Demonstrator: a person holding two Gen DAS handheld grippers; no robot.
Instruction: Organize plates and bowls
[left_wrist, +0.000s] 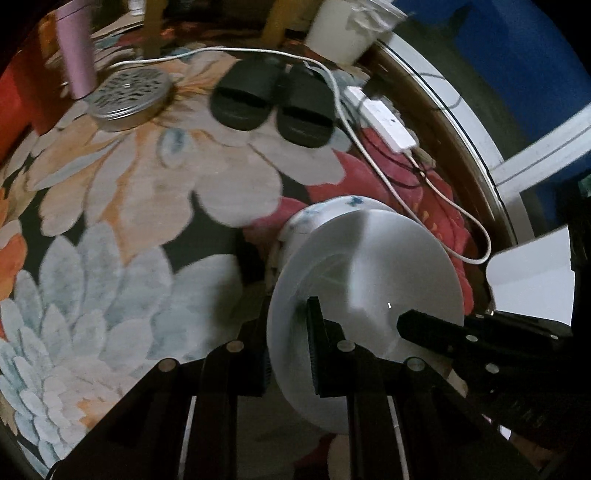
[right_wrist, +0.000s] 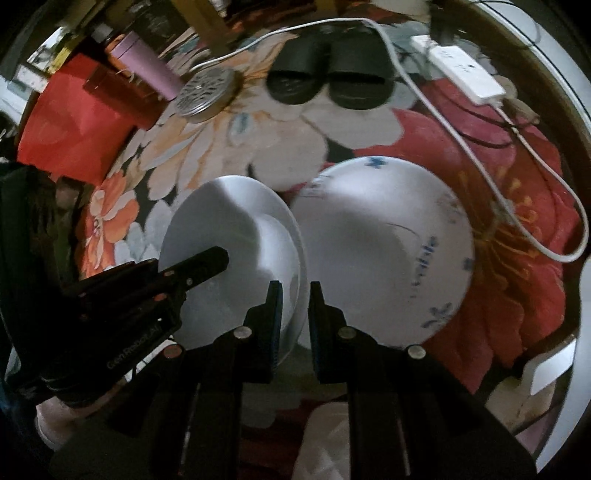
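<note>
A plain white plate (left_wrist: 369, 273) hangs over the floral carpet, gripped by its rim from two sides. My left gripper (left_wrist: 290, 343) is shut on its left rim. My right gripper (right_wrist: 295, 321) is shut on the opposite rim of that plate (right_wrist: 229, 229). Each view shows the other gripper's fingers: the right one's fingers (left_wrist: 424, 328) and the left one's fingers (right_wrist: 207, 262). Just beyond the plate, a white dish with blue flowers (right_wrist: 380, 251) lies on the carpet, partly hidden behind the plate in the left wrist view (left_wrist: 332, 210).
On the carpet farther off are a pair of black slippers (left_wrist: 273, 103), a round perforated metal tin (left_wrist: 129, 96), a pink bottle (left_wrist: 75, 55), a white power strip (left_wrist: 384, 118) with a long white cable (left_wrist: 406, 192), and a white bucket (left_wrist: 347, 29). A red bag (right_wrist: 74, 122) stands at the left.
</note>
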